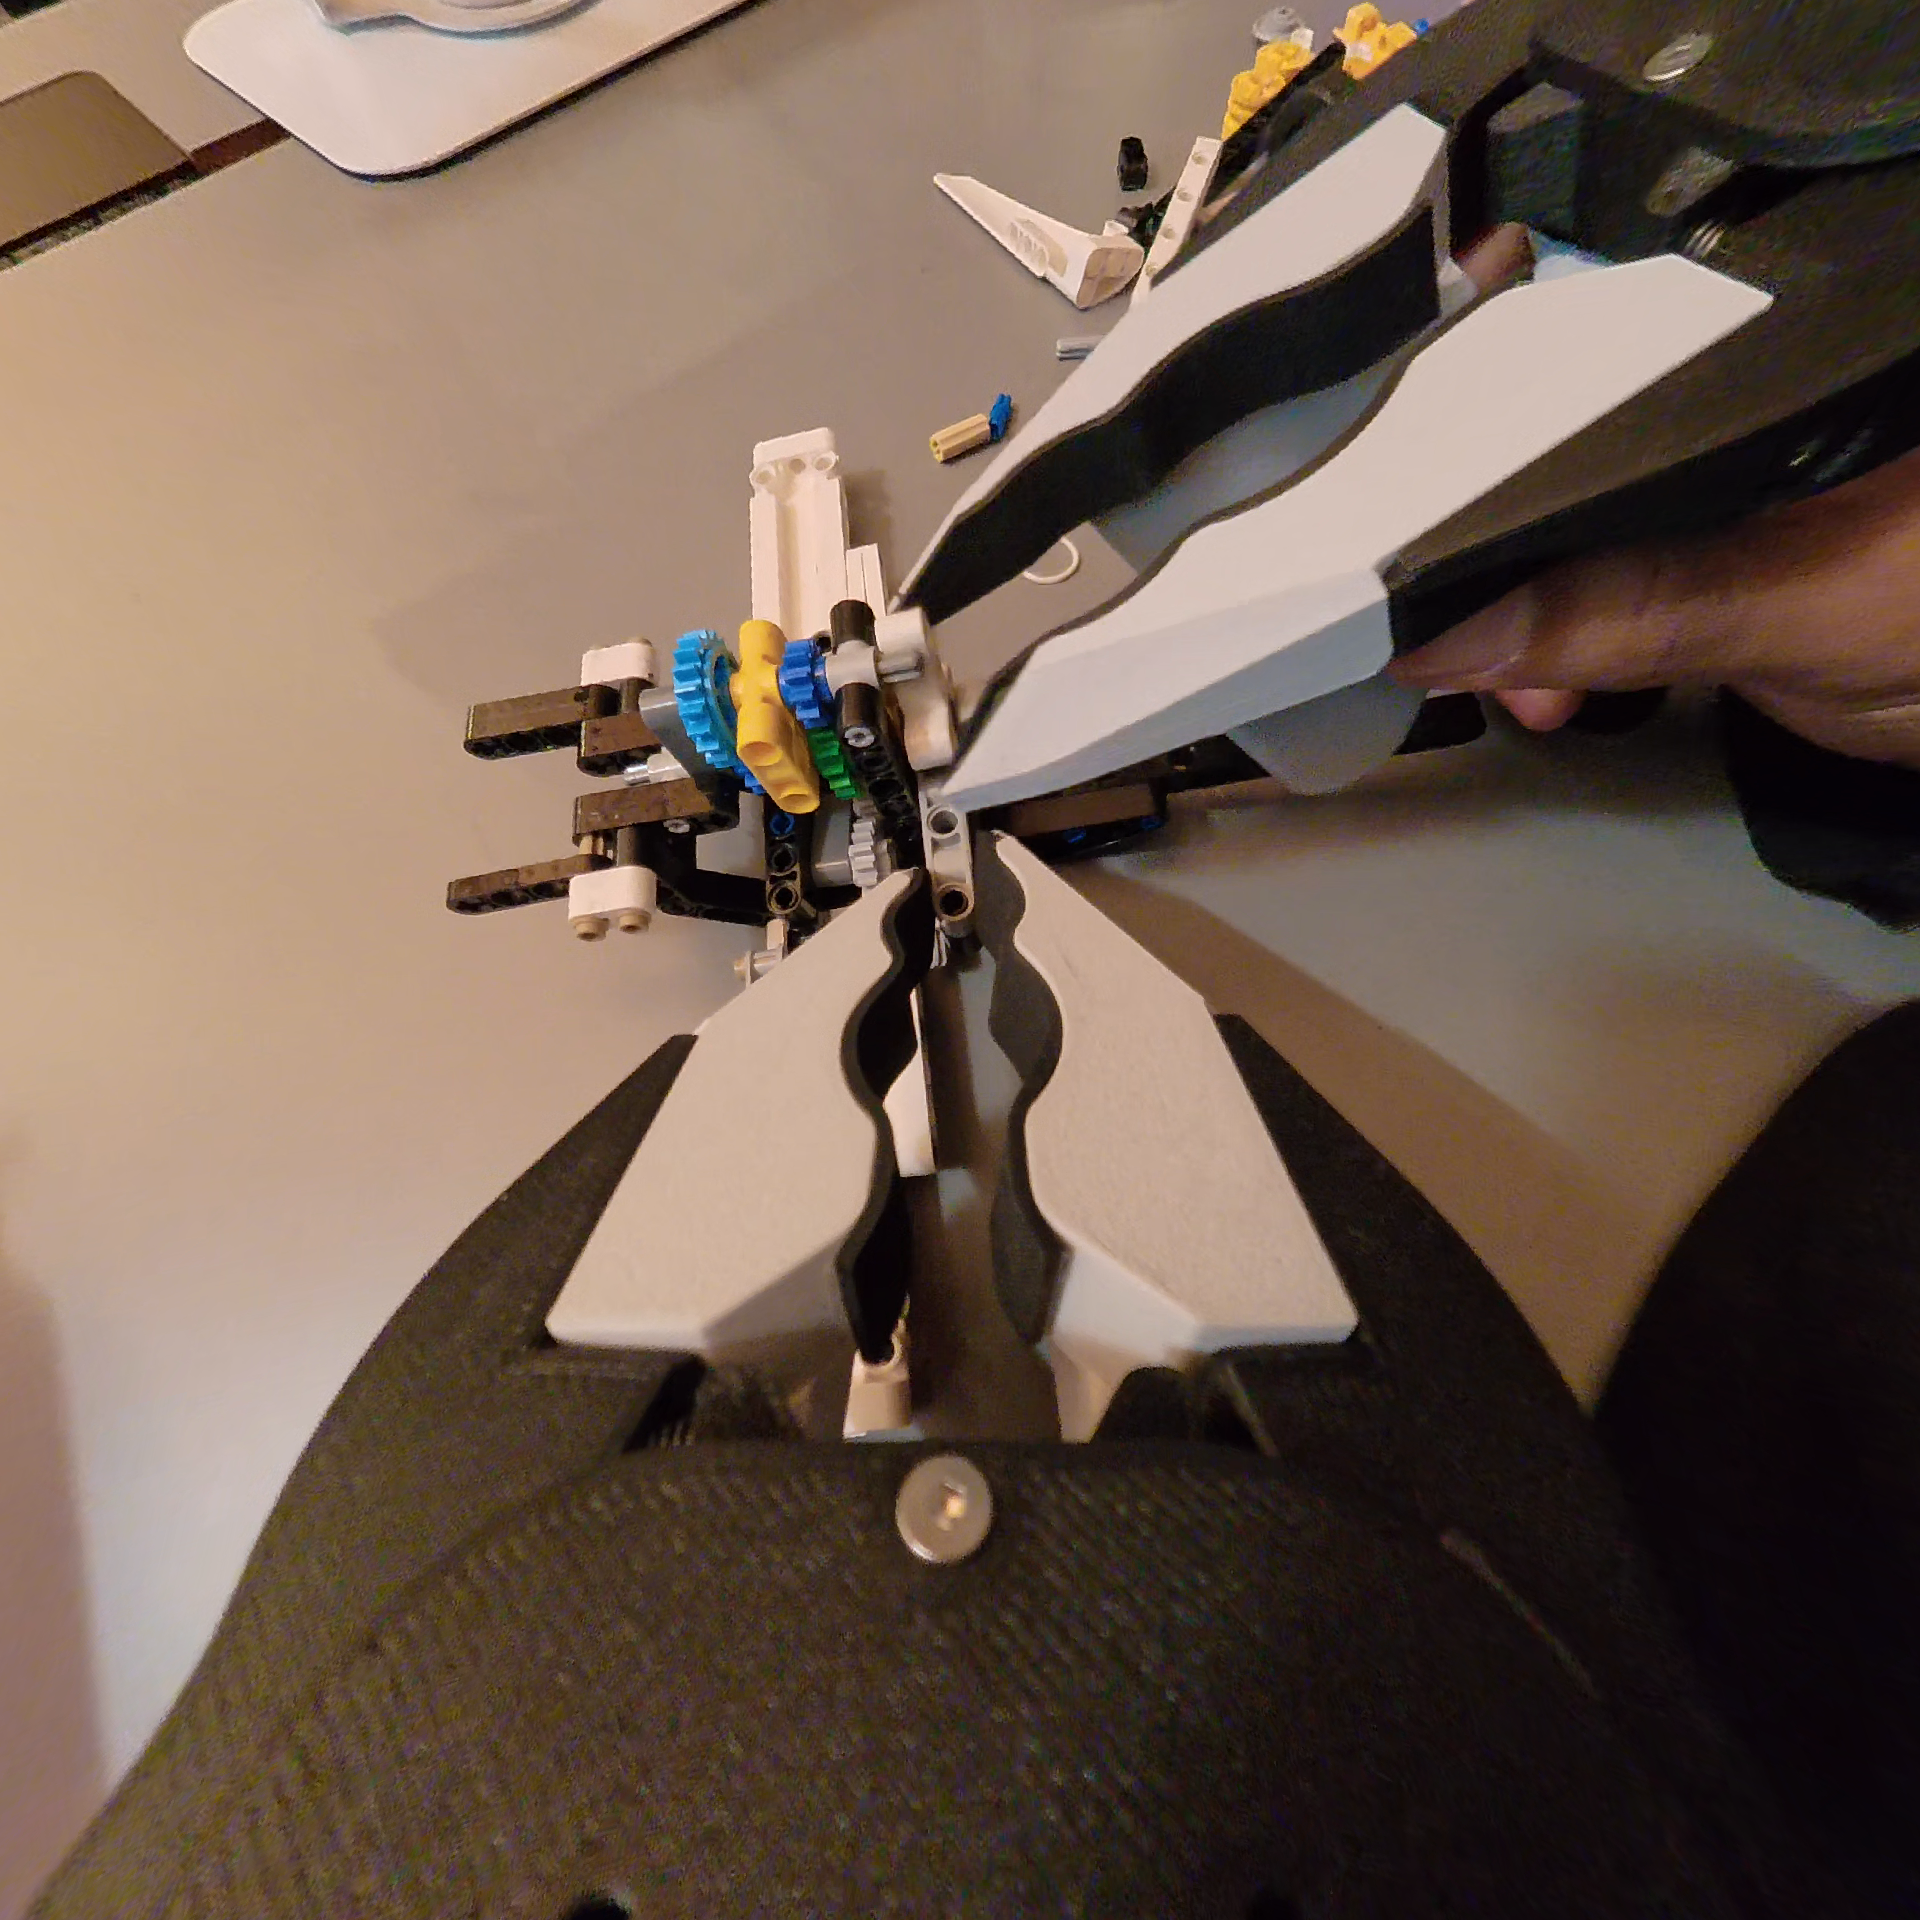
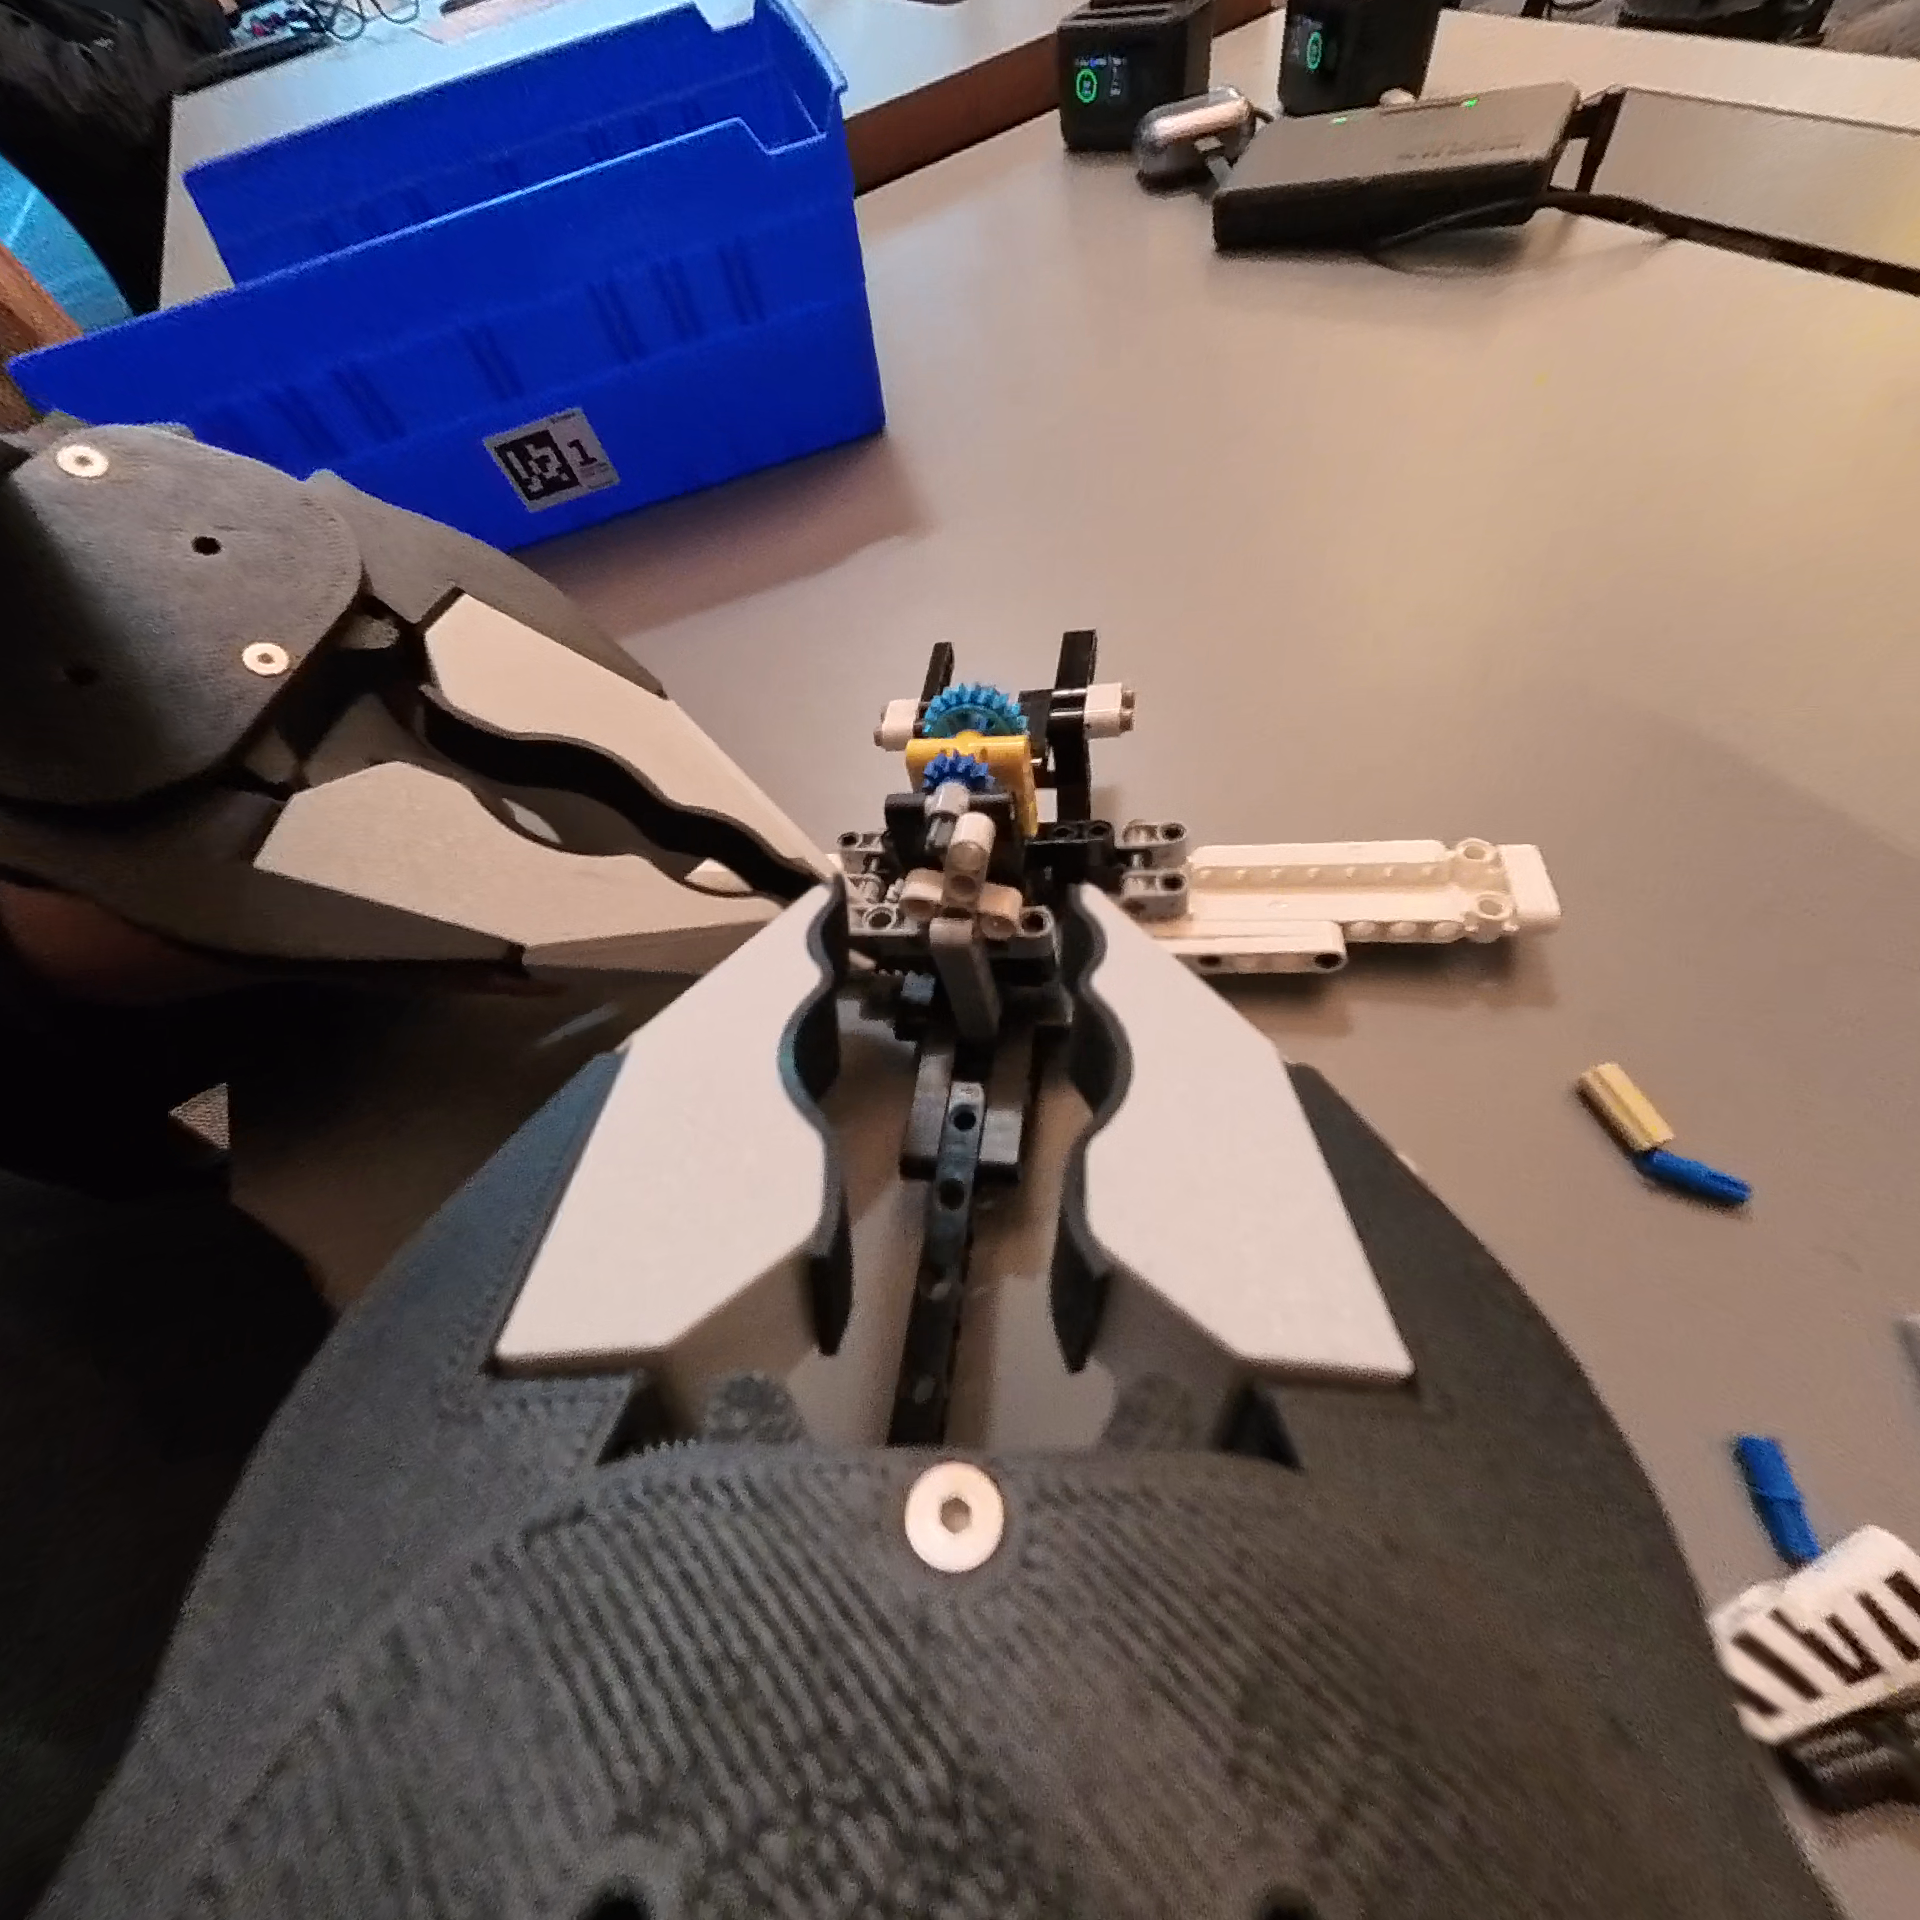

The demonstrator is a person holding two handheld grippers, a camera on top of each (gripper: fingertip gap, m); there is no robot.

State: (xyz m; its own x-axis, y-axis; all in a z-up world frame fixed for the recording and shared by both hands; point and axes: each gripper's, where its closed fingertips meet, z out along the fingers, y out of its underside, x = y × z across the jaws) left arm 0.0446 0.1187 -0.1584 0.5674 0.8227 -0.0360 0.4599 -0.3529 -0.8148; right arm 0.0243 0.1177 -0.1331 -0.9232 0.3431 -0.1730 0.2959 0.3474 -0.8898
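Observation:
A building-brick model with blue gears, a yellow connector, black beams and a long white panel lies on the grey table. My left gripper is shut on a light grey beam at the model's near end, one pad against each side of it. My right gripper comes in from the right. In the right wrist view its fingers stand wide apart, and the right gripper is open, straddling the model's black frame. The left gripper shows there at the model's left end.
A blue bin stands at the far left. Black devices with cables sit at the back. A tan and blue pin, a blue pin, a white wing part and yellow parts lie around. Both grippers' tips are close together, under 4 cm apart. From either gripper's tips it is about 15 cm to the blue pin.

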